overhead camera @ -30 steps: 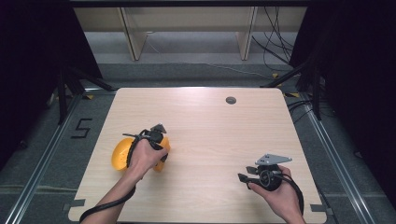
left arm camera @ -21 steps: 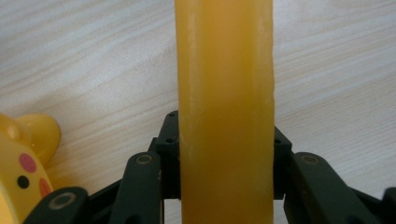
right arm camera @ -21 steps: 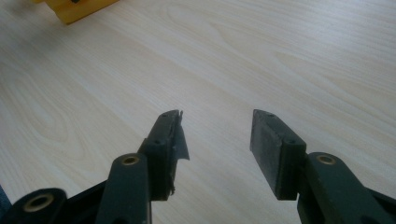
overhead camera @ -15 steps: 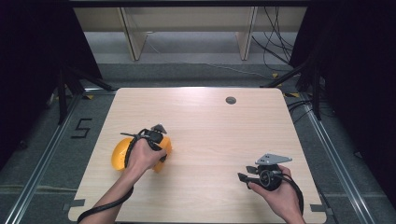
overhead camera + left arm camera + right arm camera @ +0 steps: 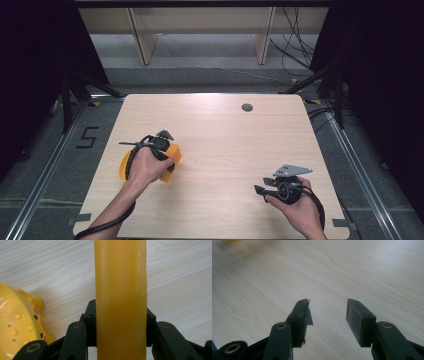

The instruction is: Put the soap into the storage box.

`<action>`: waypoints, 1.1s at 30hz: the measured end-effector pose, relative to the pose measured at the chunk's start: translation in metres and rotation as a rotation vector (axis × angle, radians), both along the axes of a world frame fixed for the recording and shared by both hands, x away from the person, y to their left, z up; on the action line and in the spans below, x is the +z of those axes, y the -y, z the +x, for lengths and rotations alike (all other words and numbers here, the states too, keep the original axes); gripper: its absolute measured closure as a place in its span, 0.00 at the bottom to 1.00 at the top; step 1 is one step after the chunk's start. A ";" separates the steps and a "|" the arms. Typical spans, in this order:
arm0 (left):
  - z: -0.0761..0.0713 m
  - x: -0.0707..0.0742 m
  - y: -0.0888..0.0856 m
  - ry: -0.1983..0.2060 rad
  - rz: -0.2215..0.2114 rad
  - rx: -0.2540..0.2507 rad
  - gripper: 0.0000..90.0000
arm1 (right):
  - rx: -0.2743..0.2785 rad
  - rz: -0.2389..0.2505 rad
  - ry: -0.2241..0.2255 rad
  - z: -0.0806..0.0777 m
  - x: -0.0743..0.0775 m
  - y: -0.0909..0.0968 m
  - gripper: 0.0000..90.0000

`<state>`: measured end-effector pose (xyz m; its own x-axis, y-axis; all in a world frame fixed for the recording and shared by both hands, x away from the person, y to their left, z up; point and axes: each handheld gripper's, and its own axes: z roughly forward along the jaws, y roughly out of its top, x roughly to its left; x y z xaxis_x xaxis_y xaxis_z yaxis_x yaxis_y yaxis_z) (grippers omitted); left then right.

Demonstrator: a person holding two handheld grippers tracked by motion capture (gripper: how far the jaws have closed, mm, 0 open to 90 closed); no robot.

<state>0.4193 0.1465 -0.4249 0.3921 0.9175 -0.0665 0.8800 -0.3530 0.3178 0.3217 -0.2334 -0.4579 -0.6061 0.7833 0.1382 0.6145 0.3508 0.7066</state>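
My left gripper (image 5: 167, 156) is shut on an amber-orange block (image 5: 174, 151) at the left of the table, a little above the wood. In the left gripper view the block (image 5: 121, 285) stands upright between the two black jaws, which press on its sides, and my left gripper (image 5: 121, 308) points down at the tabletop. A yellow rounded dish with coloured dots (image 5: 124, 169) lies just left of the block, partly under the hand; its rim (image 5: 15, 322) shows beside the jaws. My right gripper (image 5: 258, 190) rests low at the front right, open, with nothing between its pads (image 5: 328, 311).
The light wooden table (image 5: 225, 135) has a small round grey grommet (image 5: 247, 107) near its far edge. Cables trail from both grippers off the front edge. Dark curtains and metal rails flank the table; a shelf frame stands behind it.
My left hand has risen slightly with the amber block in its jaws, so more of the block shows to the right of the hand. The right hand has kept still.
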 end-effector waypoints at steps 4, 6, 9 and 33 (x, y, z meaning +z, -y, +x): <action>-0.002 0.006 -0.002 0.018 -0.004 0.018 0.67 | 0.001 -0.004 -0.001 0.000 0.000 0.000 0.59; -0.002 0.009 -0.003 0.020 -0.007 0.027 0.67 | 0.000 -0.003 -0.002 0.000 0.000 0.000 0.59; -0.003 0.013 -0.005 0.024 -0.008 0.031 0.67 | 0.000 -0.004 0.002 0.000 0.000 0.000 0.59; -0.012 0.029 -0.033 0.055 -0.012 0.073 0.67 | -0.008 0.003 0.002 0.000 0.001 0.000 0.59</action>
